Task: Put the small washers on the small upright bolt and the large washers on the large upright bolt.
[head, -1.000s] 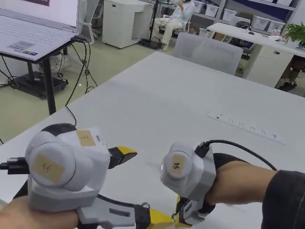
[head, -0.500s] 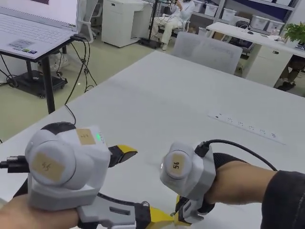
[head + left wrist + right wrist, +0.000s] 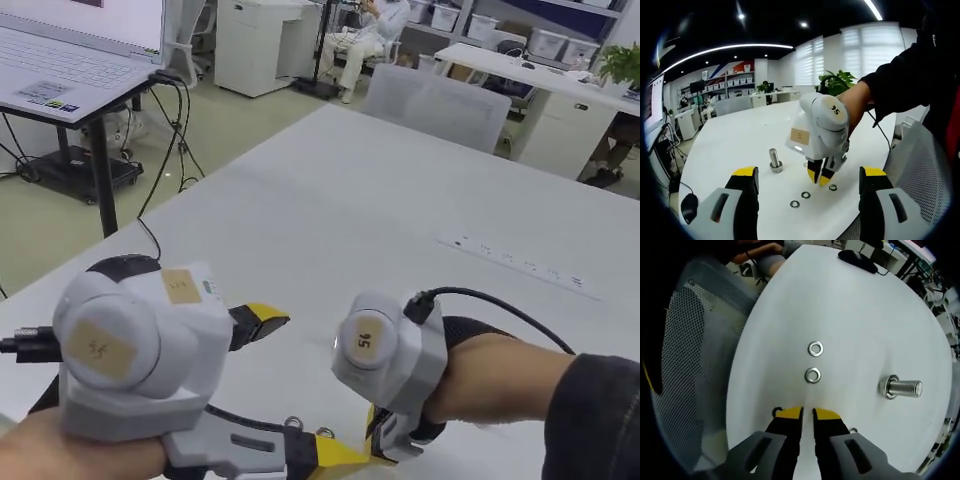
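Well, a white table [image 3: 400, 200] takes up most of the head view, with both grippers held low at its near edge. The left gripper [image 3: 302, 388] is the bulkier one on the left, and its claw is spread wide. In its own view the two yellow-tipped jaws stand far apart with nothing between them but the scene ahead. The right gripper [image 3: 807, 414], gripped by a gloved hand [image 3: 480, 375], points down at the tabletop. Its claw is narrow, with only a slim strip of table showing between the yellow tips and nothing seen held there.

One bolt [image 3: 902, 388] stands upright on the table, off to the side of the right gripper's tips. There is a ring at its foot, and I cannot tell whether that is a washer or the bolt's head.

Two washers [image 3: 815, 348] lie flat, one behind the other, just ahead of the right claw and apart from the bolt. In the left gripper view three loose washers [image 3: 805, 195] lie on the table near the right gripper's tips
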